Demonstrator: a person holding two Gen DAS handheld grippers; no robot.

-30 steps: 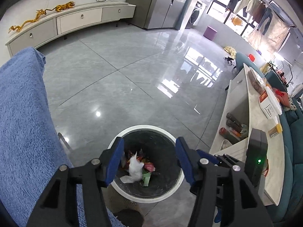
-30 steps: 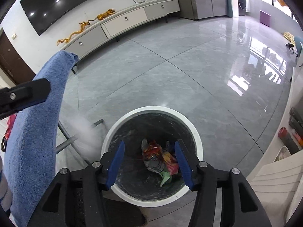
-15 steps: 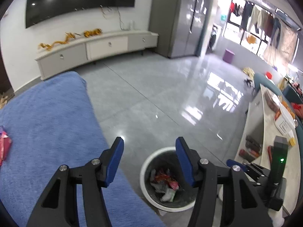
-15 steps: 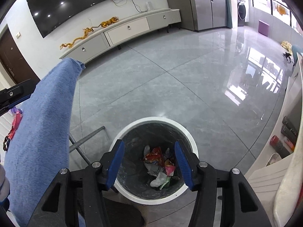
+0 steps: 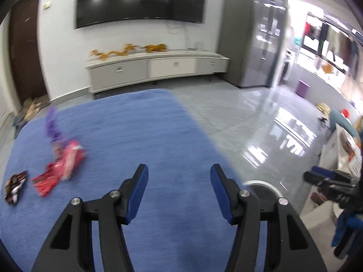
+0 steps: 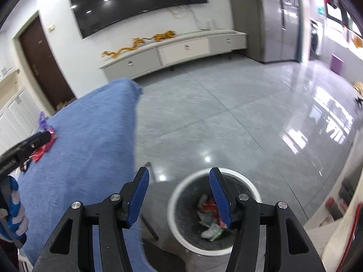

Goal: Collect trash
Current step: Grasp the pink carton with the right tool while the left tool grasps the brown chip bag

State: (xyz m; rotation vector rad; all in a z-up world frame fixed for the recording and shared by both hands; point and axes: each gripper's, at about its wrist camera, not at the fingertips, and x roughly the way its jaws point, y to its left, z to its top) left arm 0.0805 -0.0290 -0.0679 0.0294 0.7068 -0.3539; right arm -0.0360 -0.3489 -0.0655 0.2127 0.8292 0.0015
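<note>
Two grippers hang with fingers spread, empty: the left gripper (image 5: 179, 174) over a blue cloth (image 5: 140, 136) bearing wrappers (image 5: 61, 165), the right gripper (image 6: 179, 176) above the trash bin (image 6: 179, 206).

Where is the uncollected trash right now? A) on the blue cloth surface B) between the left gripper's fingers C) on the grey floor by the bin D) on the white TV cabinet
A: the red wrapper, purple piece and dark wrapper all lie on the blue cloth, ahead of the empty left gripper.
</note>
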